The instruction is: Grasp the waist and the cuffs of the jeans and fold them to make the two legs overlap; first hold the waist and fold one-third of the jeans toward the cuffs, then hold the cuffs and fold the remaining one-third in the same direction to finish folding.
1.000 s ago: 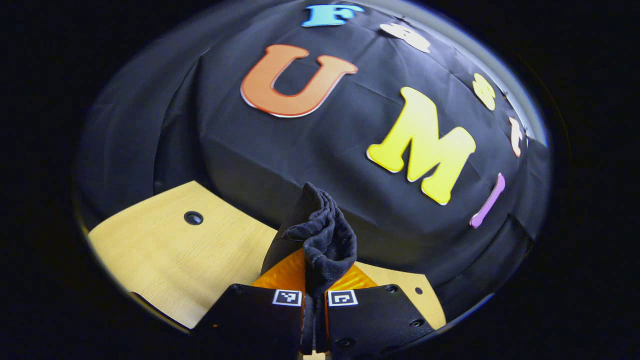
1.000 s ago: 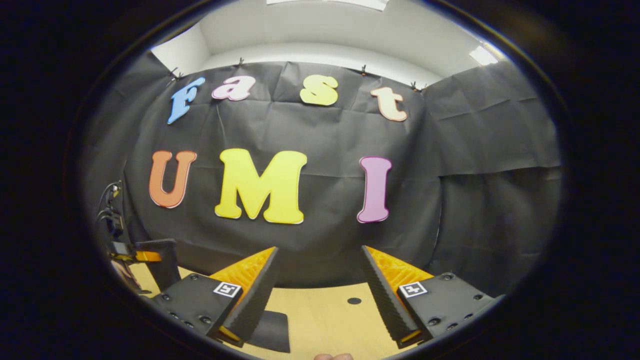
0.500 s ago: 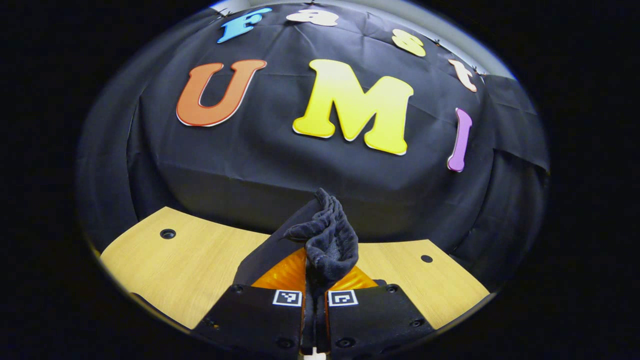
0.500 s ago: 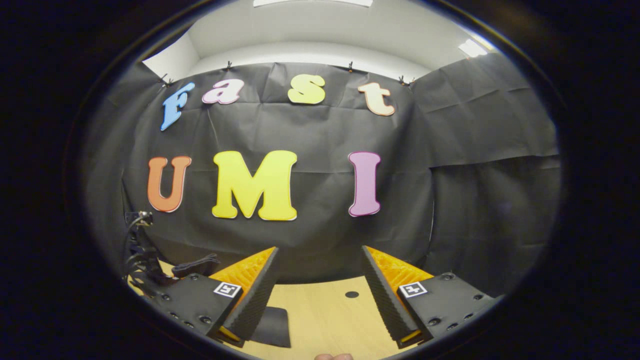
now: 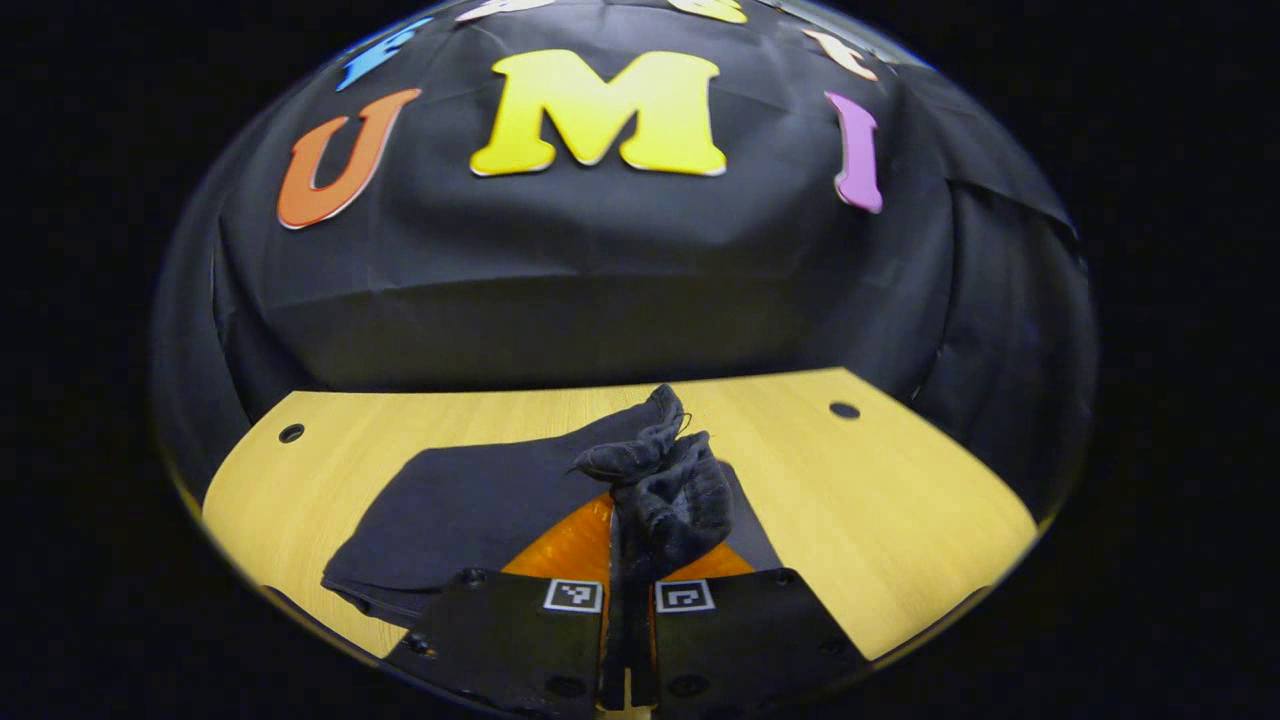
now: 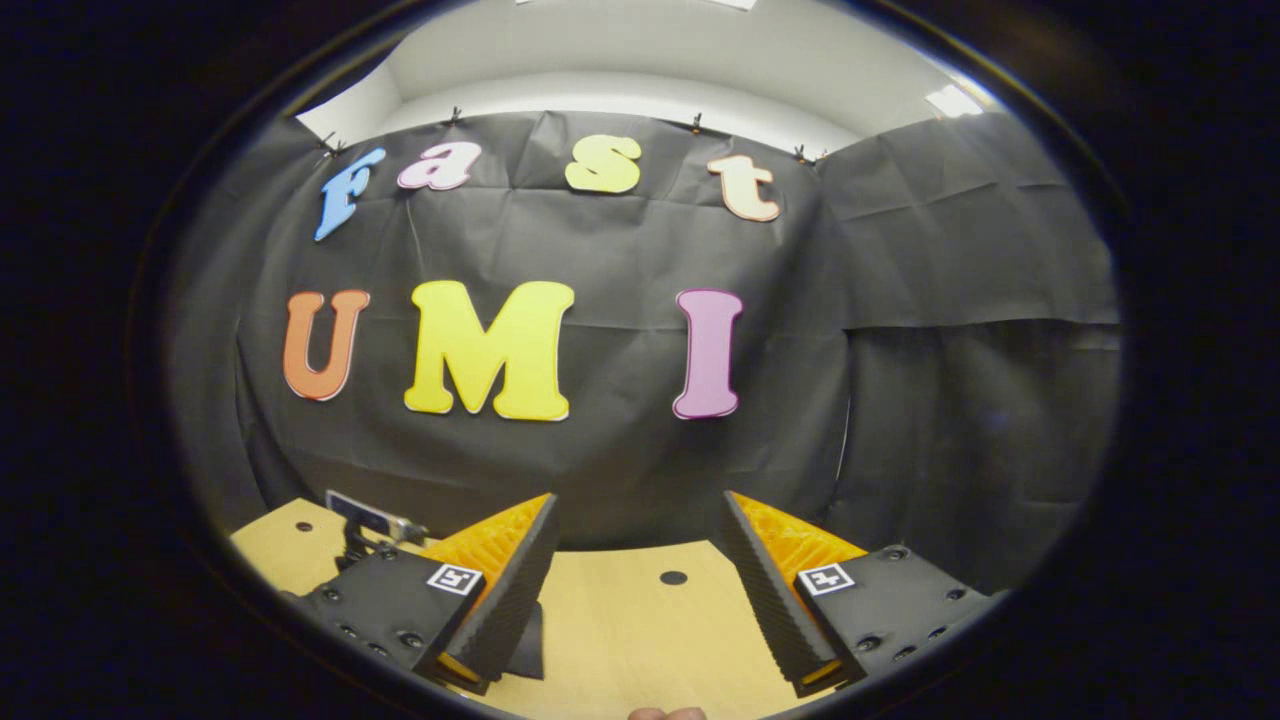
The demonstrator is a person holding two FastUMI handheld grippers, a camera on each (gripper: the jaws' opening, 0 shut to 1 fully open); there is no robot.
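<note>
Both jaws of the left gripper [image 5: 630,560] were pressed together on a bunched wad of the dark jeans [image 5: 480,505], the crumpled cloth standing up between the fingers and spilling just past their tips. Which part of the garment was pinched could not be told. From that wad the rest of the jeans ran down and away to the left in the left gripper view, lying flat on the table [image 5: 880,500] as a broad dark panel whose near edge showed layered folds close to the gripper body. The panel's long axis ran roughly from the pinched bunch toward the lower left of that view.

Jaws of the right gripper [image 6: 635,580] stood wide apart with nothing between them, held above the table [image 6: 640,640]. A small dark patch of the jeans [image 6: 530,640] lay on the wood just beside the left-hand finger in the right gripper view, partly hidden by it.

The table was light wood with small round holes, one near each far corner in the left gripper view. Black cloth [image 5: 600,270] hung as the booth's wall behind the table's far edge, and in the right gripper view a pale ceiling [image 6: 640,50] showed above it. A small device with cables [image 6: 370,520] sat at the left in the right gripper view; what it was could not be made out.
</note>
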